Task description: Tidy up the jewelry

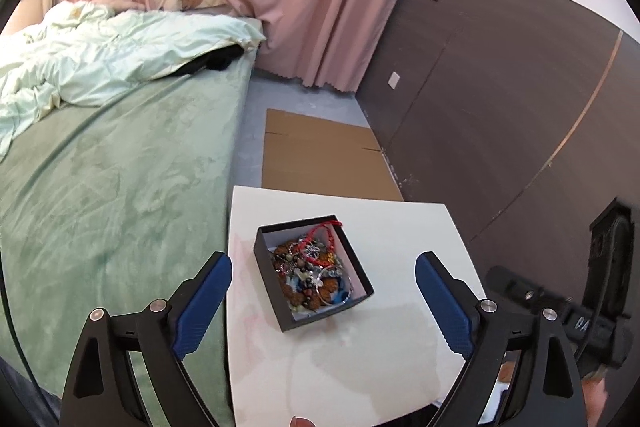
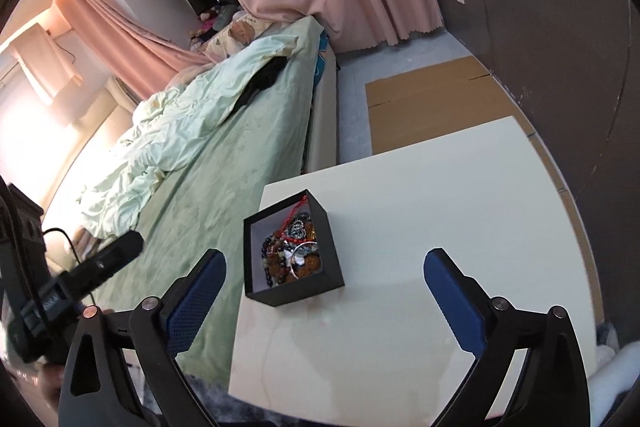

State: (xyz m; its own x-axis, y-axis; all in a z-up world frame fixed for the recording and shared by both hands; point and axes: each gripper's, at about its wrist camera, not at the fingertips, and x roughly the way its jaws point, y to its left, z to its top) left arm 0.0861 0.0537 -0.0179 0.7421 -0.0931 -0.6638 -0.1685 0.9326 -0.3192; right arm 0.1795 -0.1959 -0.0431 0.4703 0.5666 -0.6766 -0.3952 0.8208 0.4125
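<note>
A small black open box (image 1: 267, 269) stands on a white table (image 1: 400, 347). It holds a tangle of jewelry (image 1: 312, 271): bead bracelets, a red cord, silver rings and chains. My left gripper (image 1: 324, 261) hovers above and in front of the box, open wide, with nothing between its blue pads (image 1: 200, 303). In the right wrist view the same box (image 2: 296, 291) with its jewelry (image 2: 294, 247) sits near the table's (image 2: 420, 207) left edge. My right gripper (image 2: 325, 255) is also open wide and empty, and the box lies toward its left finger.
A bed with a green cover (image 1: 100, 187) and rumpled quilt borders the table's left side. Flat cardboard (image 1: 320, 155) lies on the floor beyond the table. Pink curtains (image 1: 320, 7) and a dark wall panel (image 1: 500, 107) stand behind and right.
</note>
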